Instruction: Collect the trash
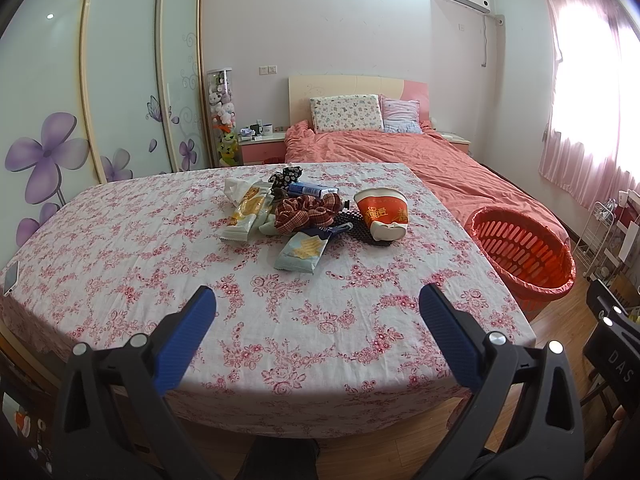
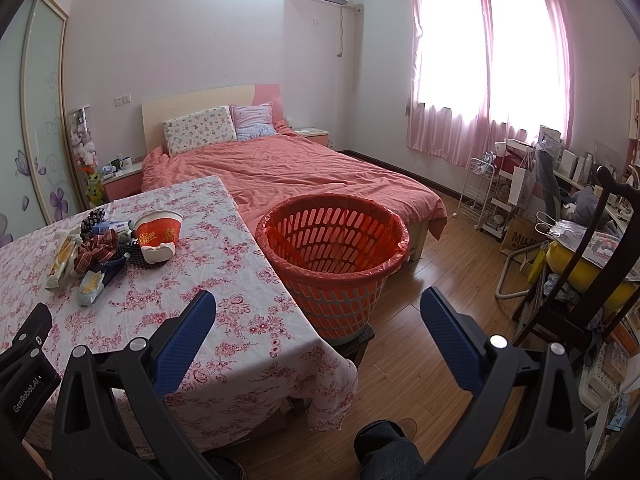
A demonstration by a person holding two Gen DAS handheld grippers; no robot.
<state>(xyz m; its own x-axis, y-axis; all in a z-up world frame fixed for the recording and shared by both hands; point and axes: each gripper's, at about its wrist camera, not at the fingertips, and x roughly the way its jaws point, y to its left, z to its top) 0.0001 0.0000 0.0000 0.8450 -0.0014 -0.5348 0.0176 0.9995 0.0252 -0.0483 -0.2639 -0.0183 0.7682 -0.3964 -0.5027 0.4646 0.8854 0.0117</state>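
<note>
Left gripper (image 1: 318,304) blue-padded jaws wide, empty, over floral tablecloth (image 1: 280,320), right gripper (image 2: 318,310) likewise gaping, its view alone showing whole orange slotted plastic basket (image 2: 332,264), cluttered shelves far right.

Pink-quilted bed (image 2: 288,172), curtained bright window (image 2: 484,60), wooden floor (image 2: 440,280)

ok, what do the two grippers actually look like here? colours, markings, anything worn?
Both match: the left gripper and right gripper have black plastic bodies with triangular cut-outs and silver round bolt heads. The fingers carry blue ribbed pads. In the right wrist view, the left unit's side reads "GenRobot.AI"; in the left wrist view the right one shows "DAS". No cables visible. The person's dark jeans show below.
</note>
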